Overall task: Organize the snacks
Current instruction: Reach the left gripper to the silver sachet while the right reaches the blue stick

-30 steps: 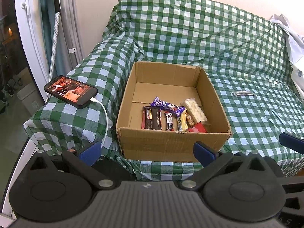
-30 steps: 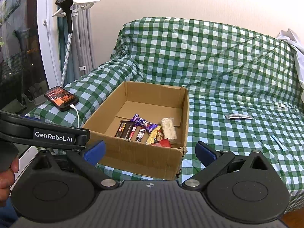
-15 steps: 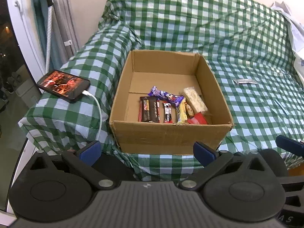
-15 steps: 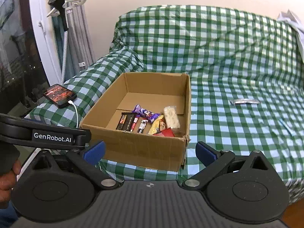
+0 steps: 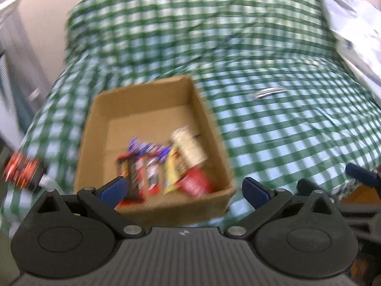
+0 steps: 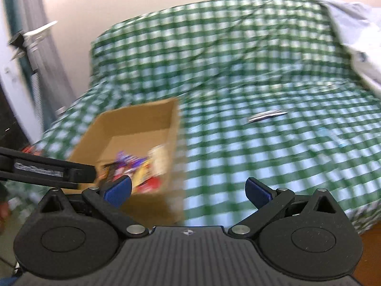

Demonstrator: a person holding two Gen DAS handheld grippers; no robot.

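Left wrist view. Heavily motion-blurred. Cardboard box (image 5: 152,140) open-topped on the green checked cover (image 5: 273,143); far half of the floor bare. Snack bars (image 5: 164,166) packed side by side along the near wall, long axes running near-to-far; purple wrapper (image 5: 147,149) lying crosswise over their far ends; pale bar (image 5: 189,149) at the right end, red packet (image 5: 196,184) in the near right corner. Left gripper (image 5: 183,191) above the near wall, jaws spread wide, holding nothing. Loose silver wrapper (image 5: 269,93) on the cover well right of the box, long axis left-right, right end tilted slightly away. Thin blue stick (image 5: 329,119) farther right, too blurred for detail. Phone (image 5: 22,172) at the left edge, screen lit. Versus 0.5 s ago: box lower and rotated in frame, phone pushed to the edge, sharp picture gone to blur.

Right wrist view. Also blurred. Same box (image 6: 133,128) left of centre, bars (image 6: 140,169) bunched at its near right corner, individual kinds hard to separate. Right gripper (image 6: 188,190) with jaws spread wide, empty, over the box's near right corner and the cover (image 6: 262,155). Silver wrapper (image 6: 266,115) on the cover right of the box, apart from it, same left-right lie. Left gripper's body (image 6: 47,169) crossing in from the left edge. Versus 0.5 s ago: box shifted left, wrapper nearer centre.
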